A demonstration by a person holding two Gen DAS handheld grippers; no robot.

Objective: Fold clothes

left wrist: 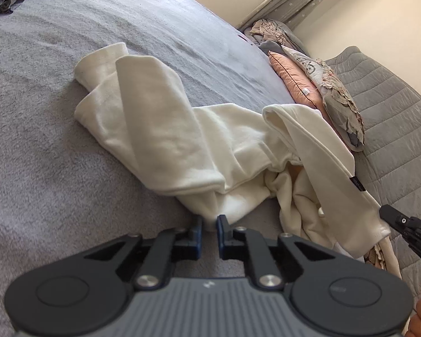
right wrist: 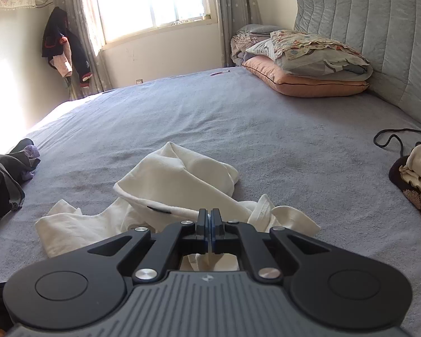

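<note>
And here's the cream garment [left wrist: 182,129], sprawled in a rumpled heap on the grey bed [left wrist: 56,154], one long panel flopped over towards the foot, another fold draped up on the right. The left gripper [left wrist: 209,226] is down at the near edge of the cloth, jaws drawn in with a corner of the fabric between the blue pads, only a narrow gap showing, so that's a pinch on the hem. Over at the right edge of the left view, the right gripper [left wrist: 390,214] pokes in, its black tip touching the lifted fold.

Switch to the right wrist view: the right gripper [right wrist: 209,219] has its jaws pressed tight together, a thin edge of the garment [right wrist: 176,179] caught between them, more cloth hanging under the frame. Beyond it lies open bed [right wrist: 238,129], pillows [right wrist: 308,64] stacked against the quilted headboard [right wrist: 379,28], a dark clothes pile [right wrist: 5,174] at the left edge, another pile [right wrist: 418,174] at the right with a black cord [right wrist: 393,137] looping near it. A window [right wrist: 151,0] blazes at the back.
</note>
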